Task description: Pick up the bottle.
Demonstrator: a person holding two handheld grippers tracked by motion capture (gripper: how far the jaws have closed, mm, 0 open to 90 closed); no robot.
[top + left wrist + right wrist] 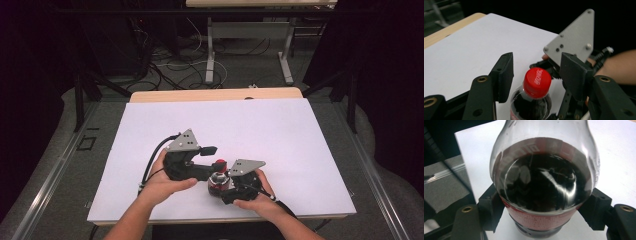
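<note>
— What do you have under everything?

— A white sheet [260,130] covering nearly all of your surface [215,94]; bare wood shows only as a strip along the far edge.

— And beyond that edge?

— A second table [248,30] on grey metal legs, with a tangle of cables [170,70] on the floor around its feet. Grey floor [55,165] runs down both sides of you, with a metal rail [45,185] on your left.

Lab: floor cables [170,70], dark curtains [385,75]
</note>
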